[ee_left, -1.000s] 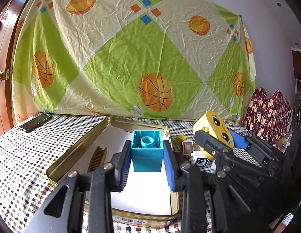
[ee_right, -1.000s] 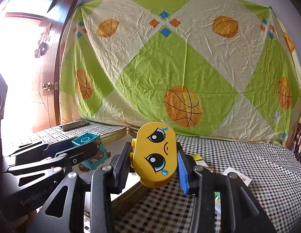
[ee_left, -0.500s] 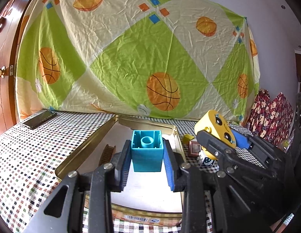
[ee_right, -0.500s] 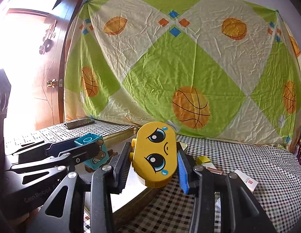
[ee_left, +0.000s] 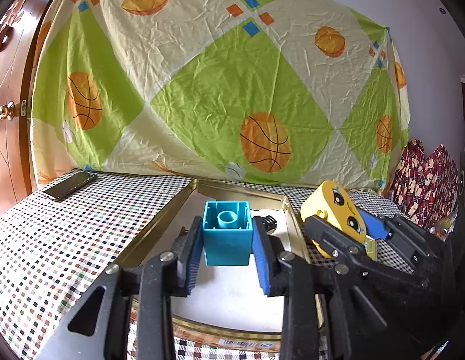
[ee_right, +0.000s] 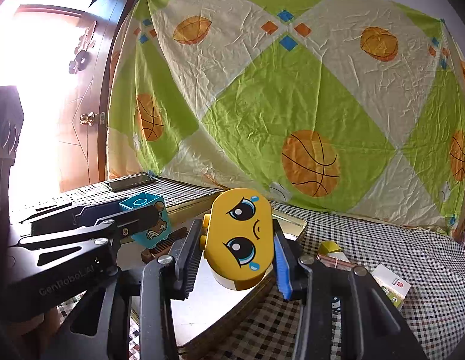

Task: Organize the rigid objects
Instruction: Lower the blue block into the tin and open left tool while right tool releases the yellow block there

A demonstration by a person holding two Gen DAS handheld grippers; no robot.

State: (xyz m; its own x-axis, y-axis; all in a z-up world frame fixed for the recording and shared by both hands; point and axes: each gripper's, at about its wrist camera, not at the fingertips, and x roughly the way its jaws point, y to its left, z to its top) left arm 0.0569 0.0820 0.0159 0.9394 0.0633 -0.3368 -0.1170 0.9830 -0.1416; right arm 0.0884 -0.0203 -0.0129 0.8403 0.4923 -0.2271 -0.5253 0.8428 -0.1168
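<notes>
My left gripper (ee_left: 227,247) is shut on a teal toy block (ee_left: 227,234), held with its hollow side up above the gold tin tray (ee_left: 160,225). The block also shows in the right wrist view (ee_right: 148,219) with a bear print on its side. My right gripper (ee_right: 236,255) is shut on a yellow crying-face block (ee_right: 241,237), held above the tray's right rim (ee_right: 292,225). That yellow block also shows in the left wrist view (ee_left: 337,210), to the right of the tray. A brown comb (ee_right: 163,244) lies inside the tray.
A phone (ee_left: 69,184) lies at the back left of the checked tablecloth (ee_left: 52,240). Small items lie right of the tray: a yellow piece (ee_right: 329,246), a brown piece (ee_right: 337,261), a white card box (ee_right: 391,285). A patterned sheet (ee_left: 217,90) hangs behind. A wooden door (ee_right: 79,120) stands left.
Both grippers have moved forward over the tray, still holding their blocks. The tray's far rim and the small items now sit closer and partly hidden behind the grippers.
</notes>
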